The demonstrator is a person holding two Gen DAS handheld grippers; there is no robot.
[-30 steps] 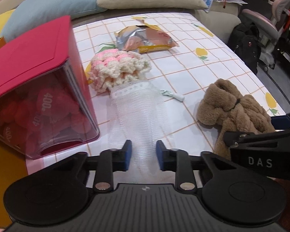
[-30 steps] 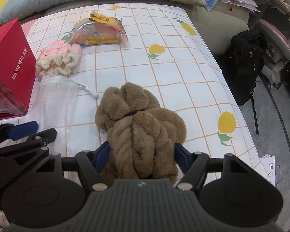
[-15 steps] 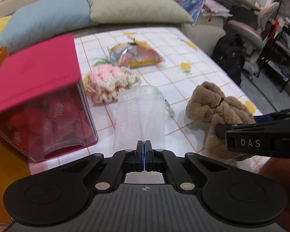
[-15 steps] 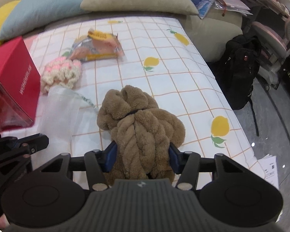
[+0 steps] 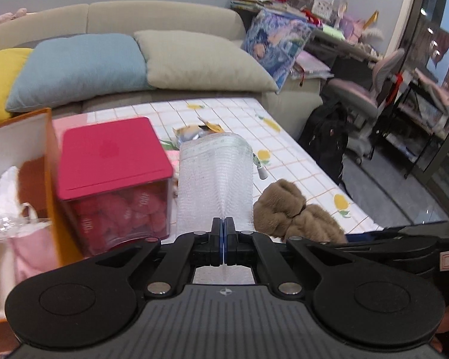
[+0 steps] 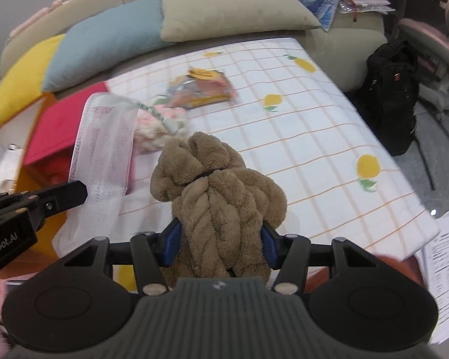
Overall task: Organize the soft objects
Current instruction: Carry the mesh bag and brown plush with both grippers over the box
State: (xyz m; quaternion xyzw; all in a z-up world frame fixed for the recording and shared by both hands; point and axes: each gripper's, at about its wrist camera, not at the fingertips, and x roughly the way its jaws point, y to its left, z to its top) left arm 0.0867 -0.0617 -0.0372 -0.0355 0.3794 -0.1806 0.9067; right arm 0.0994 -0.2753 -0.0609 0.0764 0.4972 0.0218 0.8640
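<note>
Far left, left wrist view: orange box [image 5: 49,161], open top, with white and pink soft items inside, partly blurred. Just beside it, a red-lidded clear box [image 5: 110,155] with red contents, standing on the tabletop [image 5: 302,167], which wears a white checked cloth with a lemon print.

Left gripper [image 5: 223,233]: jaws pressed together, pinching the near edge of a white mesh bag [image 5: 215,176]. The bag stands up off the cloth, its top hem at the far end, a small white zipper pull dangling on its right side. From the right wrist view the same bag [image 6: 104,143] hangs in a long strip from the left gripper's tip [image 6: 74,191], in front of the red box.

Behind the bag: a pink and cream crocheted piece [image 6: 152,131] lying on the cloth, mostly hidden in the left view. Farther back, a foil snack packet [image 6: 203,88] lying flat.

Right gripper [image 6: 221,242]: blue pads part-way apart, clamped on either side of a brown plush bundle [image 6: 212,185], braided and fuzzy, tied near its far end by a dark band. Its far end sits over the cloth; whether it touches I cannot tell. In the left view the bundle [image 5: 287,206] lies just right of the mesh bag.

Back: yellow, blue and beige cushions on a sofa. Right of the tabletop, a black backpack [image 6: 395,95] on the floor.
</note>
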